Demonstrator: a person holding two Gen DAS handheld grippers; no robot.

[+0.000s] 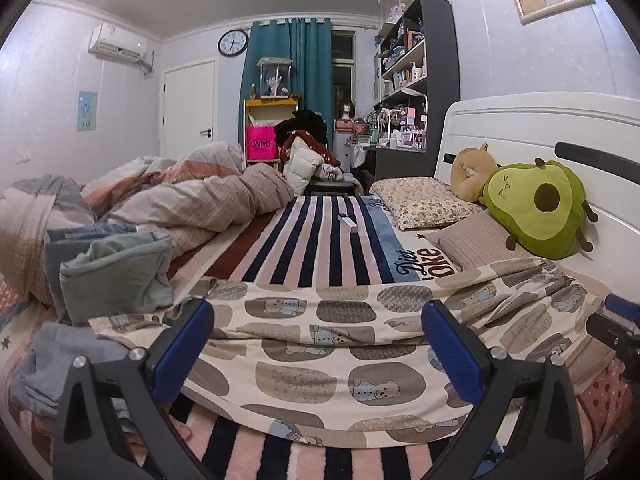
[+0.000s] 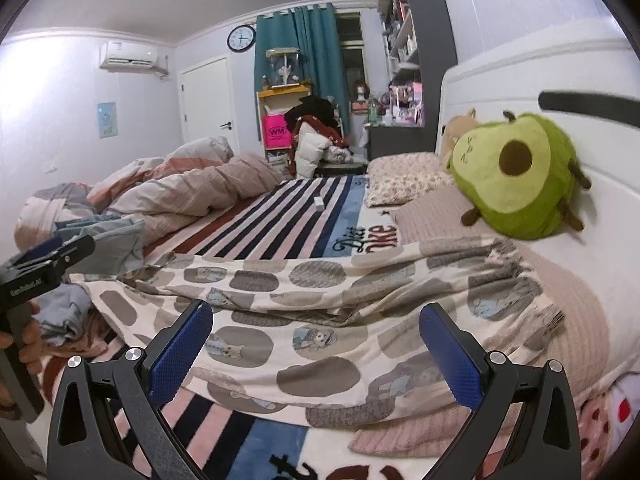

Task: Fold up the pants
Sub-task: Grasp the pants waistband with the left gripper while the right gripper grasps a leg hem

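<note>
Right now the soft cream pants with grey patches and little bears lie spread flat across the striped blanket on the bed, likely for easy folding, while the left gripper and right gripper hover above, both spread wide, holding nothing.

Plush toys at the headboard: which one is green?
The avocado plush, green with a brown pit. The other plush behind it is tan.

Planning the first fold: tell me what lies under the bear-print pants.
The cream bear-print pants lie spread on a striped pink, navy and white fleece blanket, which shows beyond and before them. At their waistband end is a beige ribbed pillow. Anything directly beneath is covered.
</note>
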